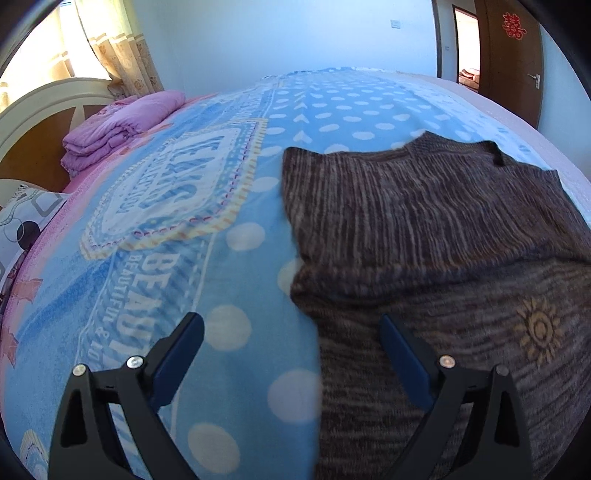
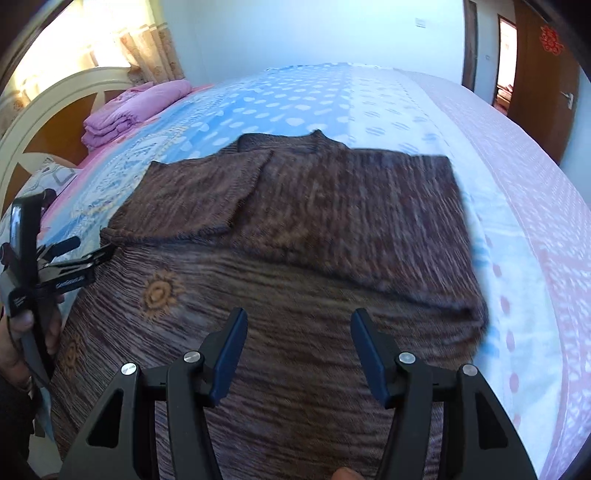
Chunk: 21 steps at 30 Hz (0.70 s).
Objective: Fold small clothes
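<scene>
Now both tongs spread, holding nothing: left tongs (image 1: 291,334) straddle sweater (image 1: 424,229) edge, right tongs (image 2: 299,332) over hem. Pinch hem corners evenly, fold toward collar (image 2: 280,142).

Bed was covered by a blue polka-dot blanket (image 1: 229,236) with a stitched text patch – pink sheet (image 2: 517,184) showed along its right edge. Folded purple quilt (image 1: 118,129) sat at the head end, beside the cream-and-wood headboard (image 1: 40,122). Patterned pillow (image 1: 26,225) near the left corner. Curtains (image 1: 118,48) behind; brown door (image 1: 517,62) carried a red ornament (image 1: 512,25).
</scene>
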Motion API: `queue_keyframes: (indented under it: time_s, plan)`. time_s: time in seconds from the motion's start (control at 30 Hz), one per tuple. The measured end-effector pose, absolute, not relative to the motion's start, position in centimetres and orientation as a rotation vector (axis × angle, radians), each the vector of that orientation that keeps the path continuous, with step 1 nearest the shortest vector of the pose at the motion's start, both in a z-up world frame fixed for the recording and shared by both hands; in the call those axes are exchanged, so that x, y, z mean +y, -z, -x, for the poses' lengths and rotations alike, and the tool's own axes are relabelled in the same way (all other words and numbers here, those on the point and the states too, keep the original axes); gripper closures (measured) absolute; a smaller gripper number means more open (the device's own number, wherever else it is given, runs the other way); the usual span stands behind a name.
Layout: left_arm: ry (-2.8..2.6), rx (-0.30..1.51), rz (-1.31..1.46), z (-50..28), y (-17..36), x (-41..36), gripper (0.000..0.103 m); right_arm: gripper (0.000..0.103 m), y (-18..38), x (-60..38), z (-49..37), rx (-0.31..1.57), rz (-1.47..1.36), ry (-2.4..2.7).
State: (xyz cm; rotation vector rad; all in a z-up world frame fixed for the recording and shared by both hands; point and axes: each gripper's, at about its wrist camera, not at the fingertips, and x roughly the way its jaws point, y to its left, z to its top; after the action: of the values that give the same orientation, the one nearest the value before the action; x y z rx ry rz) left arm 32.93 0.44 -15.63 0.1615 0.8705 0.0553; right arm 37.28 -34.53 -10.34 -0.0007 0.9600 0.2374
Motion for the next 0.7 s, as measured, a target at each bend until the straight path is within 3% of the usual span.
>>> queue_keyframes:
  time_s: [0.3,0.37,0.43,0.47,0.7]
  plan:
    - [0.007,0.884,-0.157,-28.3,15.5,0.5,0.006,0.044,12.2,-36.9,-35.9,0.97,-0.038,-0.202]
    - [0.011,0.884,-0.151,-26.8,15.3,0.8,0.006,0.04,12.5,-36.8,-35.7,0.977,-0.02,-0.206]
    - [0.02,0.881,-0.143,-25.4,15.1,1.1,0.006,0.019,12.7,-36.5,-35.6,0.979,-0.011,-0.253]
    - [0.022,0.88,-0.141,-24.9,15.0,1.2,0.006,0.015,12.9,-36.2,-35.6,0.983,0.007,-0.278]
    - [0.041,0.881,-0.125,-20.8,14.3,2.1,0.006,0.013,11.8,-35.9,-34.3,0.961,-0.012,-0.287]
